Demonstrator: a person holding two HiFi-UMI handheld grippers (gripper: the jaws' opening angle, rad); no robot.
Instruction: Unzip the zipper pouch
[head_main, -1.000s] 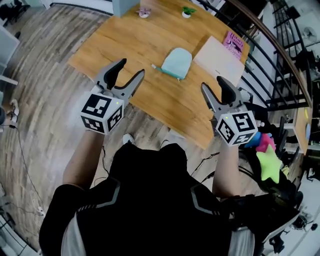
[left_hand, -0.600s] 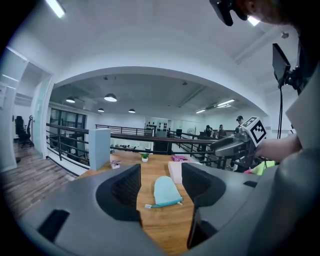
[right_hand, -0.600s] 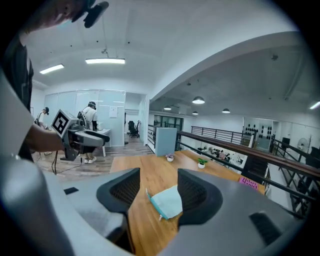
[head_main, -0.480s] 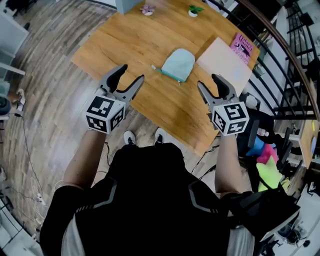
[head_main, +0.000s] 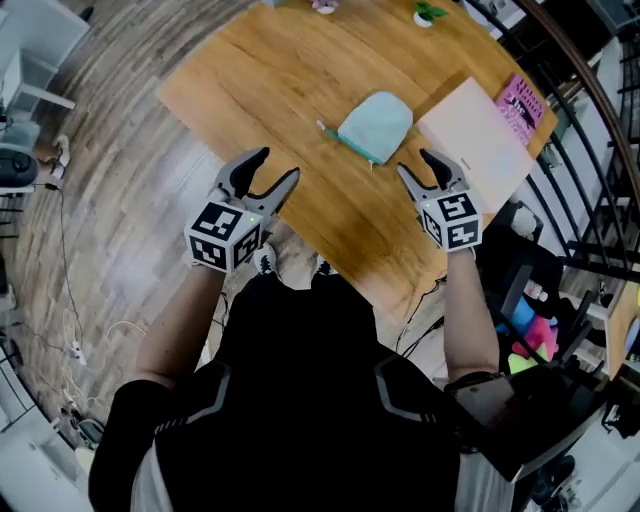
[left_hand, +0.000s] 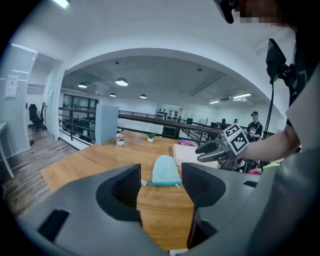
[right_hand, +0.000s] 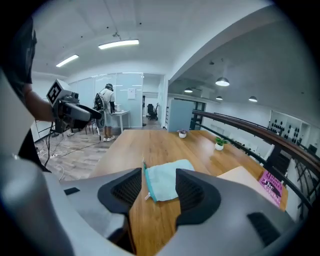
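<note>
Both grippers have dropped and pushed forward since the earlier frame, so the pouch now lies closer ahead of them. Nearest the person, the left gripper (head_main: 278, 165) hangs over the near edge of the wooden table (head_main: 270, 80), jaws wide apart and holding nothing. The right gripper (head_main: 416, 163) is level with it at 3 o'clock, well apart from it. Its jaws have just been closing a little but are still spread, with nothing between them.

The zipper pouch (head_main: 378, 122), pale teal, lies flat on the table beyond both, touched by neither. It is at 2 o'clock from the left gripper and between 10 and 11 o'clock from the right. Its darker zipper edge (head_main: 347, 143) faces the grippers.

A white board (head_main: 478, 150) lies just beside the pouch at 3 o'clock, with a pink book (head_main: 520, 100) past it. A small potted plant (head_main: 428, 12) stands at the far edge, at 1 o'clock from the pouch.
</note>
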